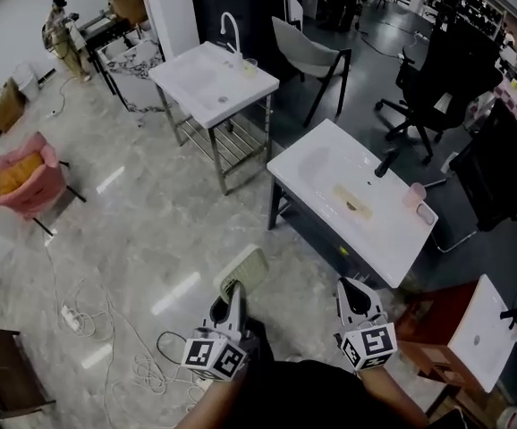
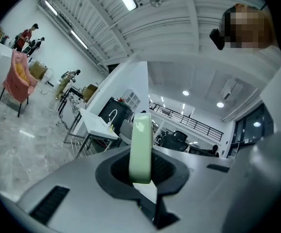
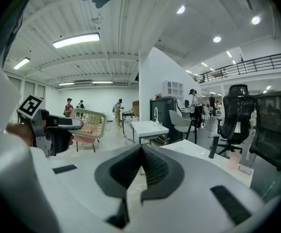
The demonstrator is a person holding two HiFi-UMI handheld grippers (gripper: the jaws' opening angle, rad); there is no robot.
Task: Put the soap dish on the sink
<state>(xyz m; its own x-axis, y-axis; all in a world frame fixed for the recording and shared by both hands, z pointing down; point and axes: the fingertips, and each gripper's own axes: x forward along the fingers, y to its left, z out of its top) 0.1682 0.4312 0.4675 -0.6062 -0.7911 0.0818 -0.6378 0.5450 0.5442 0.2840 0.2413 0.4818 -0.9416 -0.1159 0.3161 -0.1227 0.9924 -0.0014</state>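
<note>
Soap dish gripped in the left gripper, well short of the sink.

The left gripper (image 1: 233, 291) has its jaws clamped on one edge of the pale green slatted soap dish (image 1: 245, 268). The dish sticks out ahead over the floor, well apart from the white sink (image 1: 315, 161), and looks tilted rather than flat. The right gripper (image 1: 355, 295) has its jaws together with nothing between them.

To do it well, probably aim for the flat ledge along the sink's far edge, between the black tap (image 1: 385, 162) and the pink cup (image 1: 414, 194), or for a bare corner, not the basin hollow. Roll the dish level first, lower it until its base rests flat, and only then open. The grip is on the edge only, so the dish may swing; go in slowly and keep the right gripper clear.
</note>
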